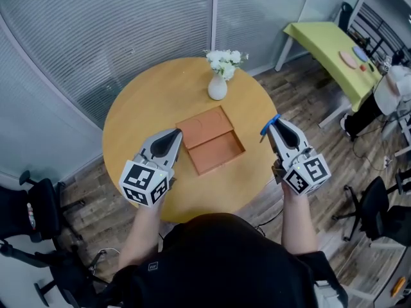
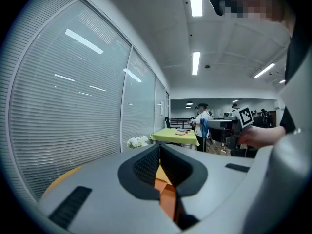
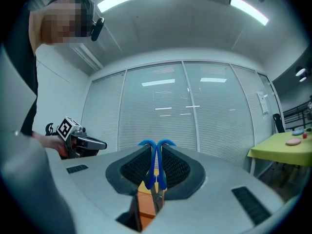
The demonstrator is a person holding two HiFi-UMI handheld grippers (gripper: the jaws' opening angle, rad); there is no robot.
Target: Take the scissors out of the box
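The blue-handled scissors point(image 1: 269, 125) are out of the box, pinched between the jaws of my right gripper point(image 1: 276, 123) over the table's right edge. In the right gripper view the scissors point(image 3: 156, 165) stand upright between the pads with the handle loops on top, and that gripper point(image 3: 155, 152) is shut on them. The orange box point(image 1: 217, 153) lies open in the middle of the round table with nothing inside, its lid point(image 1: 204, 126) flat behind it. My left gripper point(image 1: 176, 134) is shut, with its tips at the lid's left corner. Whether it pinches the lid I cannot tell. In its own view the left gripper point(image 2: 159, 152) shows orange below the jaws.
A white vase of white flowers point(image 1: 218, 82) stands at the far side of the round wooden table point(image 1: 138, 111). A glass partition with blinds runs behind the table. A yellow-green table point(image 1: 327, 47) and black office chairs point(image 1: 376, 204) stand to the right.
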